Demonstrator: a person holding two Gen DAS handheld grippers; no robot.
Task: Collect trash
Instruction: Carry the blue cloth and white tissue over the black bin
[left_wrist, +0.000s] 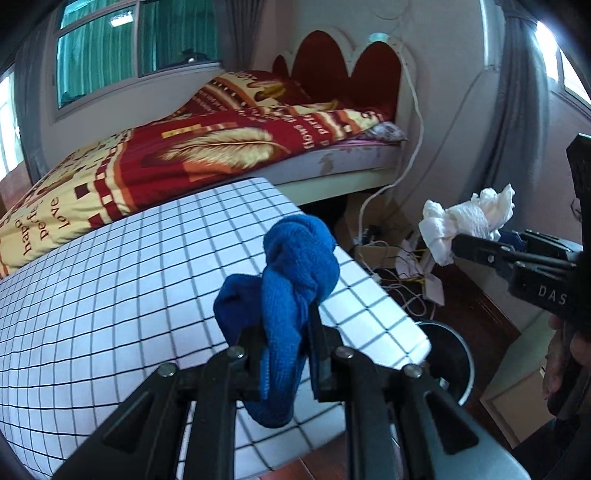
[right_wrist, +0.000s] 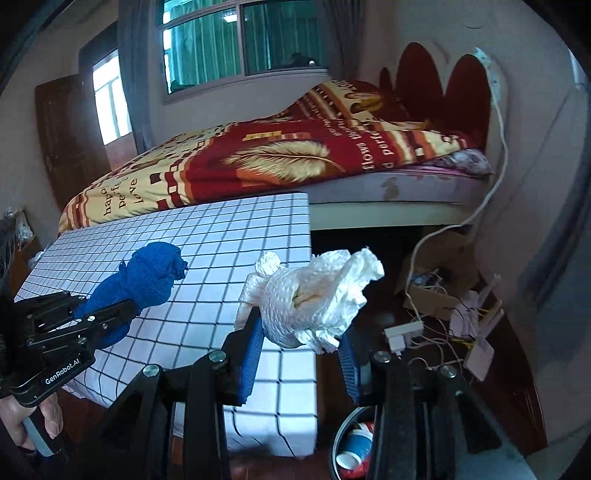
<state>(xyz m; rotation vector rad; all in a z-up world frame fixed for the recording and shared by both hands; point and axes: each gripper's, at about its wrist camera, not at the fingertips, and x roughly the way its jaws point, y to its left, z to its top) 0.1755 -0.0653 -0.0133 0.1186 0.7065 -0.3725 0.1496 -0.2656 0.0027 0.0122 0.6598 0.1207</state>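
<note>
My left gripper is shut on a knotted blue cloth and holds it above the near right part of the checkered table. It also shows in the right wrist view with the blue cloth. My right gripper is shut on a crumpled white paper towel, off the table's right edge and above a round trash bin holding a paper cup. In the left wrist view the right gripper holds the towel above and beyond the bin.
A bed with a red and yellow blanket stands behind the table. Cardboard boxes, cables and chargers lie on the dark wood floor to the right, under a white cord hanging down the wall.
</note>
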